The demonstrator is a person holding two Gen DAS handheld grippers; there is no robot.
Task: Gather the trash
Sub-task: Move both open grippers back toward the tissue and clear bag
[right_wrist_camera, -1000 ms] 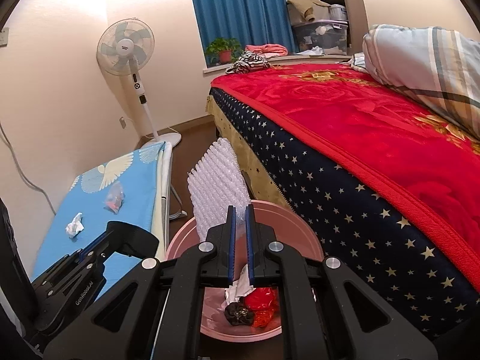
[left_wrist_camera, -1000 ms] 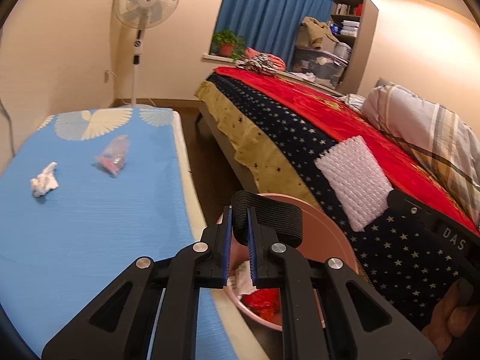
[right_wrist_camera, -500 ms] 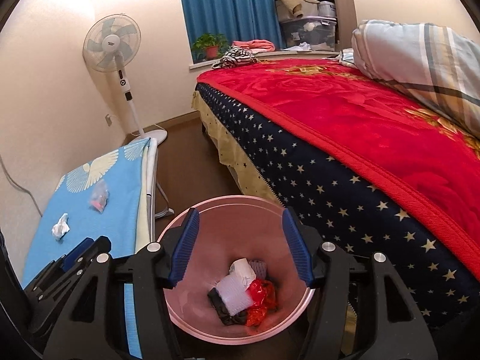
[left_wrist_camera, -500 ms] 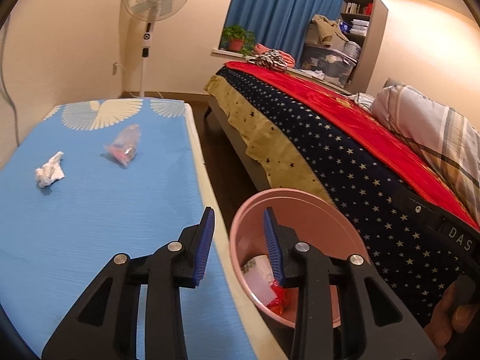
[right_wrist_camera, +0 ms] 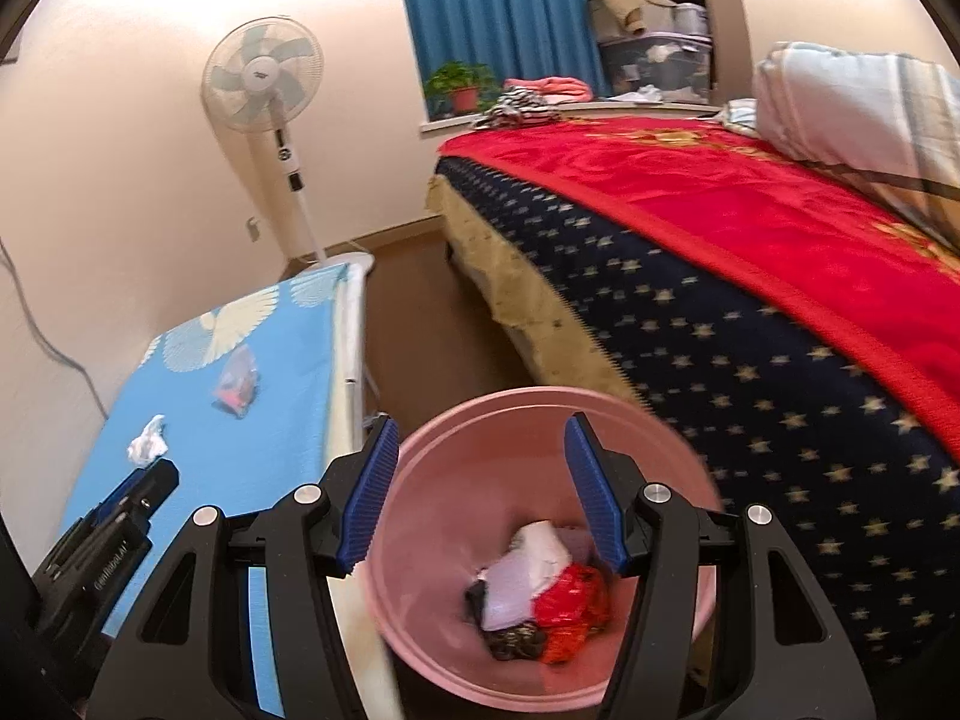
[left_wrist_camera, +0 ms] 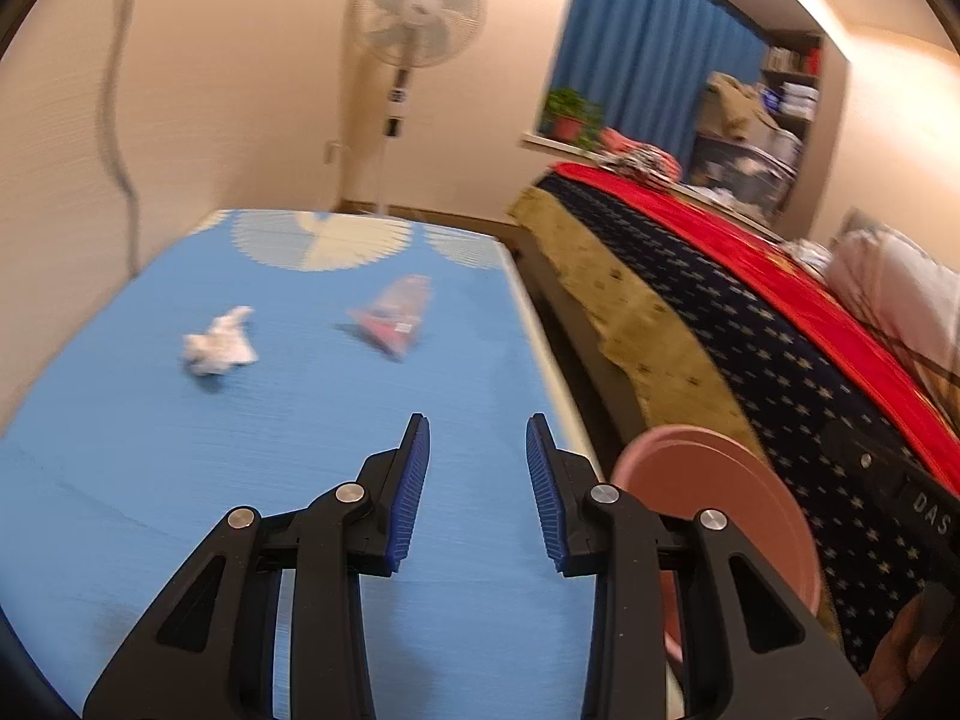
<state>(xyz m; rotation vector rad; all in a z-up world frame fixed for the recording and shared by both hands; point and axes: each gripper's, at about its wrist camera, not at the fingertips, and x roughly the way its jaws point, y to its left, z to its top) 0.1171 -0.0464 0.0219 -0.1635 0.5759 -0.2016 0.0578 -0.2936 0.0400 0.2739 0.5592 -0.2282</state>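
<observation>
**Two scraps left on the blue table**

Nearest, the right tongs (right_wrist_camera: 480, 489) hang over the pink bin (right_wrist_camera: 648, 438) with jaws spread and nothing between them; white, red and dark scraps lie at the bottom of the bin. The left tongs (left_wrist_camera: 477, 492) are over the near end of the blue table (left_wrist_camera: 150, 480), jaws parted and empty. Further along the table lie a crumpled white tissue (left_wrist_camera: 217, 341) and, beyond it to the right, a clear wrapper with red inside (left_wrist_camera: 396, 317), the two apart from each other. To do the next pick well, I would bring the left tongs low over the tissue, straddle its bulk and close gently on the crumple rather than a loose corner. The thin wrapper may slide, so pinch a raised fold. Behind stand the fan (left_wrist_camera: 417, 18) and bed (left_wrist_camera: 780, 312).
</observation>
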